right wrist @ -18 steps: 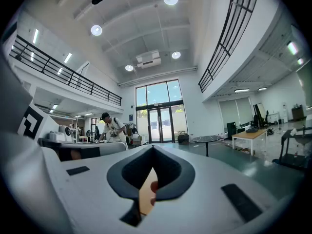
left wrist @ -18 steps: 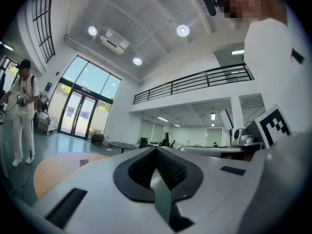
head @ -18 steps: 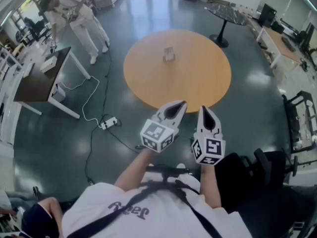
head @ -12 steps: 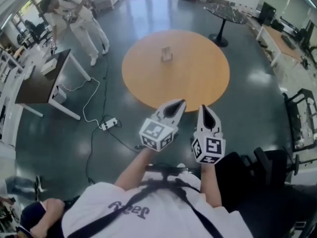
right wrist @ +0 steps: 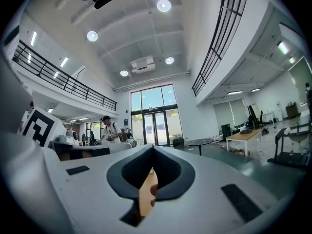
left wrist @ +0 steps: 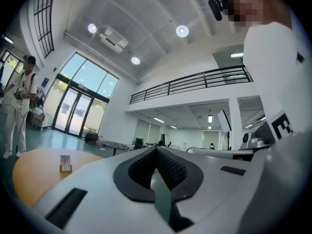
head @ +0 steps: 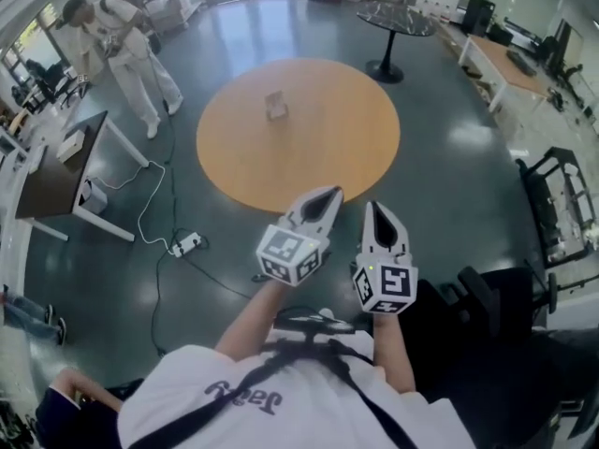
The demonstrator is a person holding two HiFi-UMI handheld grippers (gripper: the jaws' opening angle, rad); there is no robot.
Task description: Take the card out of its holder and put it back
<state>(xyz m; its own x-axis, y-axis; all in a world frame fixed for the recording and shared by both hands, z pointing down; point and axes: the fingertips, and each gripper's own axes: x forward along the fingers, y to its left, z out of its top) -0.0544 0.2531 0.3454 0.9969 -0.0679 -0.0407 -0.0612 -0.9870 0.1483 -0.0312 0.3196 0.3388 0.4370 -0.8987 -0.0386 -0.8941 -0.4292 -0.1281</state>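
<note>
A small card holder (head: 275, 106) with a card upright in it stands on the far left part of the round orange table (head: 309, 148). Both grippers are held up over the floor in front of the table's near edge, well short of the holder. My left gripper (head: 331, 193) is shut with nothing between its jaws. My right gripper (head: 374, 207) beside it is shut and empty too. The left gripper view shows the holder (left wrist: 65, 164) far off at the left on the table (left wrist: 34, 177). In the right gripper view the holder is hidden behind the jaws.
A person in white (head: 126, 45) stands beyond a dark desk (head: 56, 171) at the left. A power strip (head: 182, 244) and its cable lie on the floor left of the table. A black round table (head: 393, 17) stands at the back, dark chairs (head: 562, 204) at the right.
The head view has swung, so the table and holder sit further left and slightly lower. Both grippers stay side by side and shut, shifted a little left.
</note>
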